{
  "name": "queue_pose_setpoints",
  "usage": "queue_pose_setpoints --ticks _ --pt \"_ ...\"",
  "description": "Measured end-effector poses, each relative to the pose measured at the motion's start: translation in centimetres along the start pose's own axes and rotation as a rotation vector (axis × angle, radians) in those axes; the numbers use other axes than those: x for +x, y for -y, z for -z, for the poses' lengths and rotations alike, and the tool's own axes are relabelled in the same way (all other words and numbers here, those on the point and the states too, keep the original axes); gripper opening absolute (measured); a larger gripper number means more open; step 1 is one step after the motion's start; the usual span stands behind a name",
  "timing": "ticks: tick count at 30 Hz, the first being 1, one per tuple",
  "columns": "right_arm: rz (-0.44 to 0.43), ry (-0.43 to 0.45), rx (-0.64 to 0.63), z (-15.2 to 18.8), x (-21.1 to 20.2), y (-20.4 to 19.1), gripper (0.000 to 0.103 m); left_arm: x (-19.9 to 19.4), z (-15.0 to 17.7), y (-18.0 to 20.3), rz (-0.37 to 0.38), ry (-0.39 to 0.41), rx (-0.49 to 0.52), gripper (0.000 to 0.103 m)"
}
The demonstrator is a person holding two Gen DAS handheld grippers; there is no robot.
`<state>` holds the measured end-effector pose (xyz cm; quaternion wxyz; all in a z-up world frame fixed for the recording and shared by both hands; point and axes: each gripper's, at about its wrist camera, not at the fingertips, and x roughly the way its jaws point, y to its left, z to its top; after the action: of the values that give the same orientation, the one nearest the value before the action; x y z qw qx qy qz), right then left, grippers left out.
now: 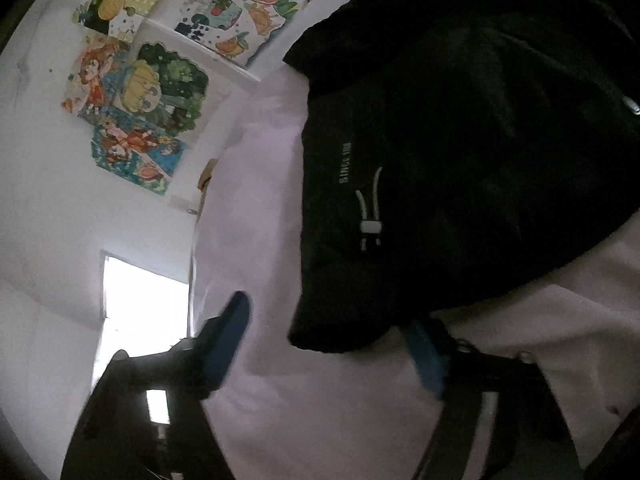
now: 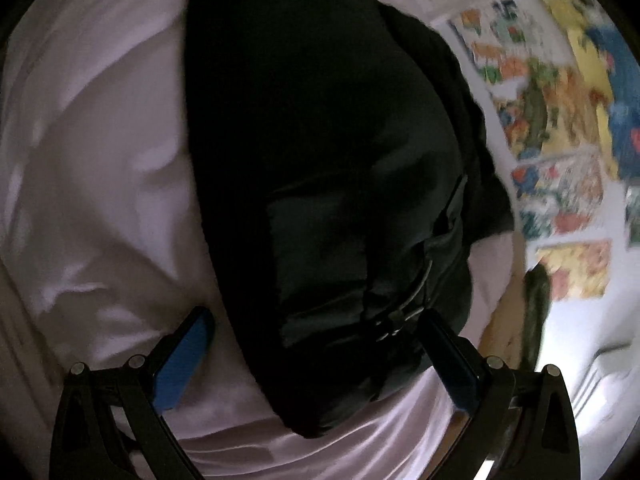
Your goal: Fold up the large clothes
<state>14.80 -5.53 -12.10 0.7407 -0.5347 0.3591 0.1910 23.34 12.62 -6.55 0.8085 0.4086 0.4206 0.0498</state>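
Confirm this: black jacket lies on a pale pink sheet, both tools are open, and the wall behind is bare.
Not bare. The left wrist view shows colourful posters on the white wall. The rest holds: the jacket lies on the sheet, and the left tool and right tool are open.

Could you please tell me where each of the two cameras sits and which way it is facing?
Left wrist: on the left claw, looking past open blue fingers at the black garment on the pale sheet.
Right wrist: on the right claw, open, straddling the garment's end.
Shared: garment, sheet, wall pictures.
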Motion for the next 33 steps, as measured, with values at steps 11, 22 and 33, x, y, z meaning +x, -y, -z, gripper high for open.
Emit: queue_pose_setpoints --ticks 11,22,33 --pt "0.239 0.093 -0.101 1.9 0.5 -0.9 0.102 -2.6 -1.1 -1.3 0.053 0.112 -0.102 0.018" --pt "0.158 0.083 -0.084 1.9 -0.5 0.2 0.032 -6.0 -2.8 -1.4 0.038 0.188 -0.162 0.009" --pt "-0.016 0.168 0.396 1.4 -6.2 11.4 0.011 -8.8 -2.4 -5.2 0.134 0.251 -0.338 0.004"
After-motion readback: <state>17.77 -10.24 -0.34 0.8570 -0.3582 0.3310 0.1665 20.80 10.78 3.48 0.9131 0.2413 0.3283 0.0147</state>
